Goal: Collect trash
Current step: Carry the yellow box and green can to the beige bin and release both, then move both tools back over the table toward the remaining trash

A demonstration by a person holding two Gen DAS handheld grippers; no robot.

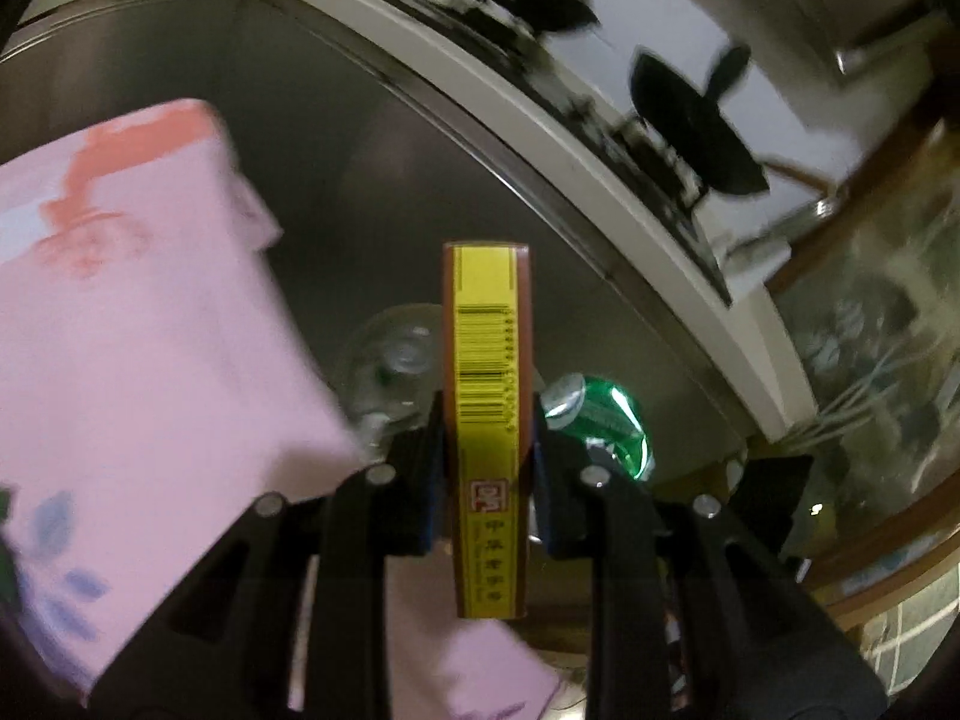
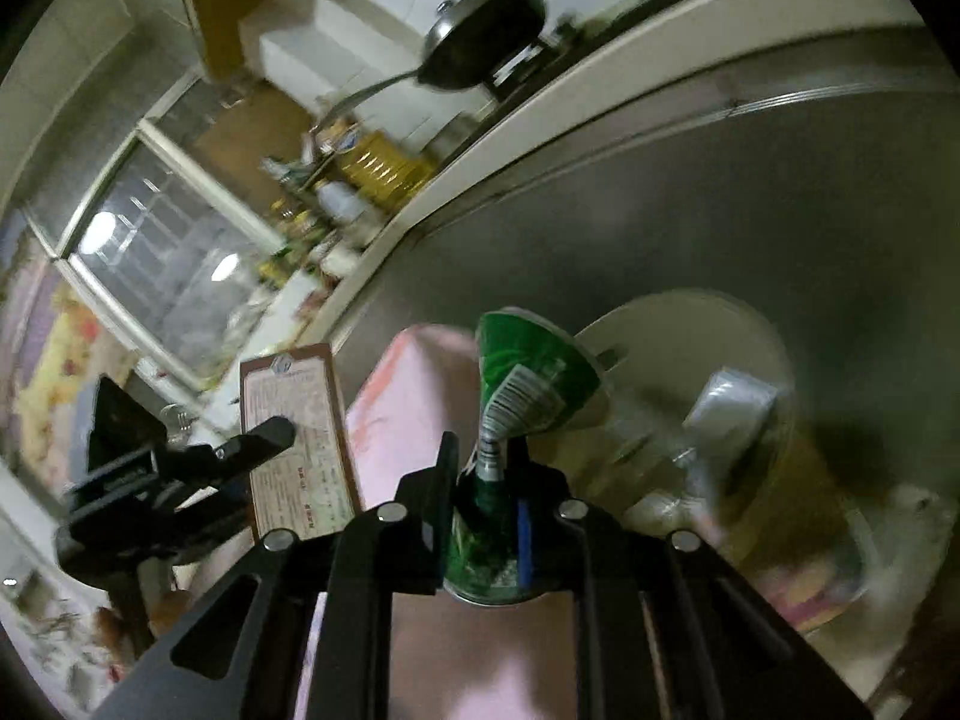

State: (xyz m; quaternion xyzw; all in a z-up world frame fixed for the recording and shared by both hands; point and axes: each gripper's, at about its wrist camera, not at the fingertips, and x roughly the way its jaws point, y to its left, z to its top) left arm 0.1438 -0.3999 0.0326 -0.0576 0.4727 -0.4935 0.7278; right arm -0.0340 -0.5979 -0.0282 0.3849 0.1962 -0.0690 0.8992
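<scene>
**Carrying two pieces of trash to the bin without dropping either**

While both my hands are loaded, the job is to keep each grip firm until I am over the cream round plastic bin [image 2: 690, 348]. My left claw [image 1: 486, 468] is clamped on the narrow sides of a flat yellow-and-brown cardboard box [image 1: 489, 396], which stands edge-up between the pads. My right claw [image 2: 486, 480] is closing on a crushed green aluminium can [image 2: 522, 384], and its pads already pinch the flattened waist, with the flared end sticking out ahead.

That can hangs just in front of the bin's near rim, over the grey steel table [image 2: 780, 210]; the box, seen from my right wrist, is well to the left of the bin, beyond a pink soft tissue pack [image 2: 414, 402]. A clear plastic bottle [image 2: 726, 414] seems to lie in the bin already, though blur makes that unsure.

I should bring the can fully over the bin's mouth before loosening, since its thin waist could twist out. After that, swing the box past the tissue pack without clipping it.
</scene>
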